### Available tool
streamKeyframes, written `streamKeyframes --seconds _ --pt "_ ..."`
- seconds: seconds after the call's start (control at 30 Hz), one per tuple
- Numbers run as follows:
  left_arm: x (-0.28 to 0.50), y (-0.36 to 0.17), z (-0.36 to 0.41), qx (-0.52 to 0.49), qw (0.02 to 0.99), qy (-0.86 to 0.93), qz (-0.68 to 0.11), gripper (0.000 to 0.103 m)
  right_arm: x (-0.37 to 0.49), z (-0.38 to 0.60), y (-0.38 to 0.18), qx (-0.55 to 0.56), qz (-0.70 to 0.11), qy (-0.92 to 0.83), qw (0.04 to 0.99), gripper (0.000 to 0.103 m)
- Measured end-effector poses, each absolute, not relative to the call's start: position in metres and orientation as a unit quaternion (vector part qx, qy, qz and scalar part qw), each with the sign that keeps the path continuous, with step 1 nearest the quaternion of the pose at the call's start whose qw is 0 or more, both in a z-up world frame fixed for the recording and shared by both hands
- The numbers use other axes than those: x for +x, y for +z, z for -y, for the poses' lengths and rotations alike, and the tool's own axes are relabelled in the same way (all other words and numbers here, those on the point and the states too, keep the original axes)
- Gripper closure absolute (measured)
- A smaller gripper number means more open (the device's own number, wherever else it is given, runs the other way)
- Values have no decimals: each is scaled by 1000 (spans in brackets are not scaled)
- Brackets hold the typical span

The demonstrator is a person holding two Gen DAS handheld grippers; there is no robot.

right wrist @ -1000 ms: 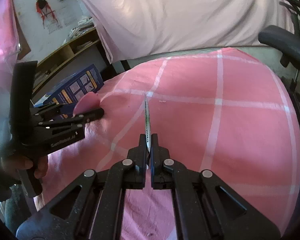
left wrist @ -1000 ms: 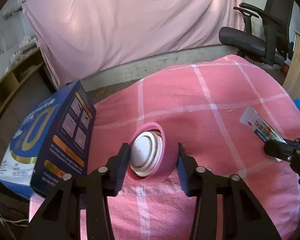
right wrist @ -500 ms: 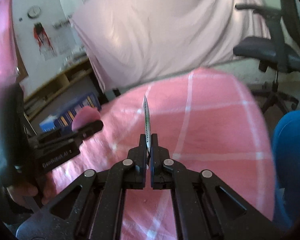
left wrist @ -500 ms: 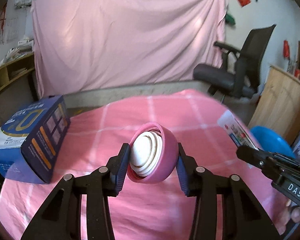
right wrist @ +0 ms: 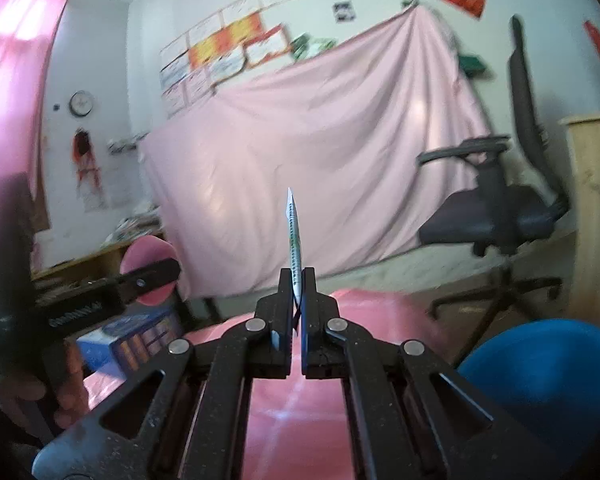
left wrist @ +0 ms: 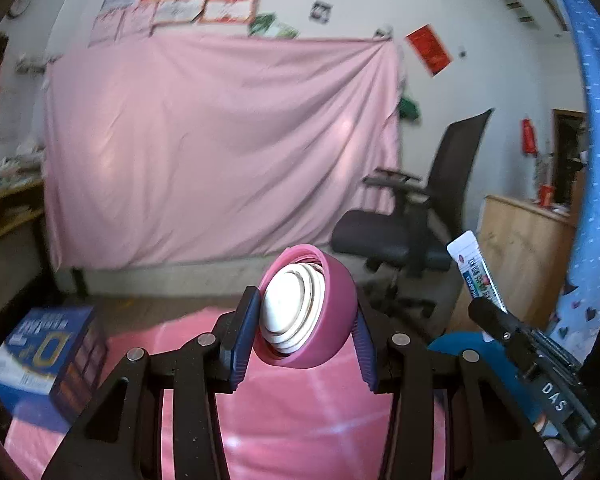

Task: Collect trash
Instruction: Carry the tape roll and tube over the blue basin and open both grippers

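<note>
Both pieces of trash are off the table and in the air, so the step in hand looks like the carry to the blue bin (right wrist: 540, 380) at the near right. To do it well, keep each grip firm, bring the load over the bin's mouth before letting go, and move the two grippers one after the other so they do not knock together. The left gripper (left wrist: 300, 328) pinches a pink cap (left wrist: 312, 312) across its sides; the cap is a rounded, smooth plastic shell, with ribbed white rings nested inside, and such a curved wall could slip or roll between the ridged blue pads (left wrist: 242, 332) if the squeeze slackens. The right gripper (right wrist: 297, 296) is pressed together on a flattened tube (right wrist: 294, 240), seen edge-on as a thin blade standing up from the jaws; its printed white face shows in the left view, and it looks soft and crimped flat at the far end. Below lies the pink checked cloth (left wrist: 300, 420), with a glossy blue box (left wrist: 48, 352) at the left edge.
</note>
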State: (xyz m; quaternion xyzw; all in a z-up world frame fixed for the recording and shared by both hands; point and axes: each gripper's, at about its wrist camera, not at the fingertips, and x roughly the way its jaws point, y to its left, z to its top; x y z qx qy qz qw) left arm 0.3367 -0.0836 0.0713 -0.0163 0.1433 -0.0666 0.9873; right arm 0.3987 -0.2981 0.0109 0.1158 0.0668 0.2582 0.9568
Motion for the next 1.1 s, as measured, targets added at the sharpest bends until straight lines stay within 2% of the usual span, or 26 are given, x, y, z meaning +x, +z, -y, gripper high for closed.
streamKeyframes --seconds 0.2,0.4,0.73,0.83,1.1 --pt "340 81 127 2 988 -113 -108 64 390 349 26 139 -22 186 972 75" --pt "347 76 173 27 981 -154 -114 64 375 403 35 142 -2 115 983 75" --pt "371 45 241 42 962 -214 -167 64 379 457 2 178 -70 69 979 75" --pt "378 31 261 49 953 -230 -190 64 390 461 -12 183 -112 73 974 75" --pt "396 3 284 50 931 -250 -260 64 408 468 -35 195 -174 67 963 75"
